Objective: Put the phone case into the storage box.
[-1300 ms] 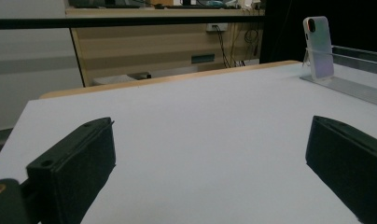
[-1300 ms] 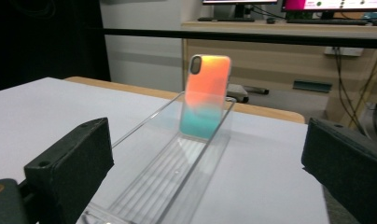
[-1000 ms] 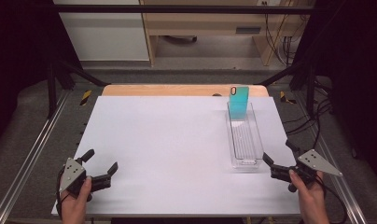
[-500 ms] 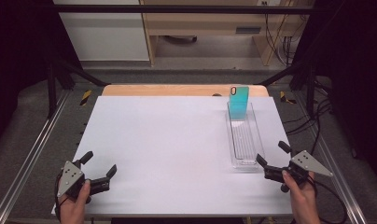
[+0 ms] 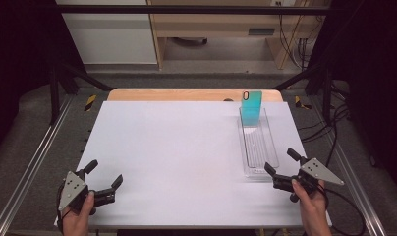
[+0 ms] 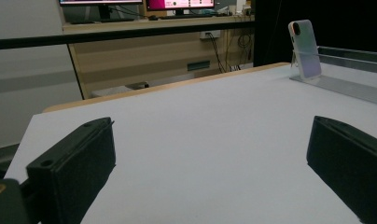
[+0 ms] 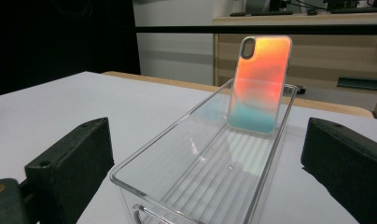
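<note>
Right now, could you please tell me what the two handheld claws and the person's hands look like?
Each hand grips a black two-jaw tool. The left claw and right claw both carry a grey three-cornered plate on top with small dark holes. Their jaws are thick, blocky black pads with a small round hole in the top face. A black cable trails from the right one. Both hands are bare, no sleeves visible.

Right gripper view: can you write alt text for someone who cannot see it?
A phone case, orange fading to teal, stands upright against the far end of a clear tray on a white table. The right gripper is open, its black jaws rising on either side of the tray's near end.
</note>
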A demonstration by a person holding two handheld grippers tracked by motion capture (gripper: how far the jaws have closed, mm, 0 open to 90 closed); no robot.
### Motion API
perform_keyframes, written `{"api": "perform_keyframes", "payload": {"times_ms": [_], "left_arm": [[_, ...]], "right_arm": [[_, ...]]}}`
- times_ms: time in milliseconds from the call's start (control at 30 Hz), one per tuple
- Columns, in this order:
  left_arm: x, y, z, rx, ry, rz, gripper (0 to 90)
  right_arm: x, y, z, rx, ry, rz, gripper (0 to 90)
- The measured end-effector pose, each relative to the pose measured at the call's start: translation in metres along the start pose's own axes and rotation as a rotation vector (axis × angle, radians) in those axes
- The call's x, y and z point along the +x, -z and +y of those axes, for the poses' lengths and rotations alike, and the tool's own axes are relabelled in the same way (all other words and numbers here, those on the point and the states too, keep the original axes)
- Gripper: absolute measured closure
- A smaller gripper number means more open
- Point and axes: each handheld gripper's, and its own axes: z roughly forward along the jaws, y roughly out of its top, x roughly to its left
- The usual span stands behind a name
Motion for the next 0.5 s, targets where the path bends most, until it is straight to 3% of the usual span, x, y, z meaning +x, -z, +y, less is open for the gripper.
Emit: {"api": "perform_keyframes", "payload": {"times_ms": [200, 300, 400, 500], "left_arm": [[-0.003, 0.004, 0.002, -0.012, -0.003, -0.012, 0.8], [-0.008, 0.005, 0.004, -0.012, -0.015, -0.037, 0.8], [-0.010, 0.004, 0.005, -0.019, 0.003, -0.064, 0.6], [-0.011, 0.003, 0.004, -0.011, 0.000, -0.064, 0.6]], "right_arm": [[0.000, -0.003, -0.004, 0.001, -0.009, 0.001, 2.6], [-0.001, -0.004, -0.009, 0.015, -0.005, -0.002, 2.6], [-0.003, -0.002, -0.011, 0.027, 0.009, -0.005, 2.6], [-0.003, 0.001, -0.011, 0.015, 0.006, -0.011, 2.7]]}}
